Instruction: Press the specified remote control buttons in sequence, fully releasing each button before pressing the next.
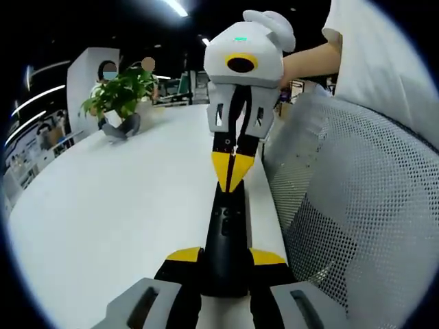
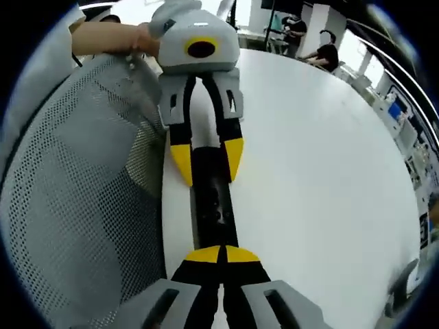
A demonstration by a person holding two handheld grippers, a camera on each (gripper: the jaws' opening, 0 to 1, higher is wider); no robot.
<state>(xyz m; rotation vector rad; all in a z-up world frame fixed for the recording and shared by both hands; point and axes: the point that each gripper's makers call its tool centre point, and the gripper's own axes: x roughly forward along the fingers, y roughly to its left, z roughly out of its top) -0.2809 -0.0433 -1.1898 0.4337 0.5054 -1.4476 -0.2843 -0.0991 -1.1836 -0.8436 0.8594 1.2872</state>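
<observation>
White table (image 1: 116,205) near its edge by a mesh chair (image 1: 357,205): I clamp the slim, rigid, light remote (image 1: 225,233) by its long sides in left gripper (image 1: 225,259); right gripper (image 2: 221,255), jaws pinched together, bears on its slick face

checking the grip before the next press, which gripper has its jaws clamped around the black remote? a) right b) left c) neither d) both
b, the left gripper has its yellow tips on either side of the black remote, while the right gripper has its tips closed together, pointing down onto it.
</observation>
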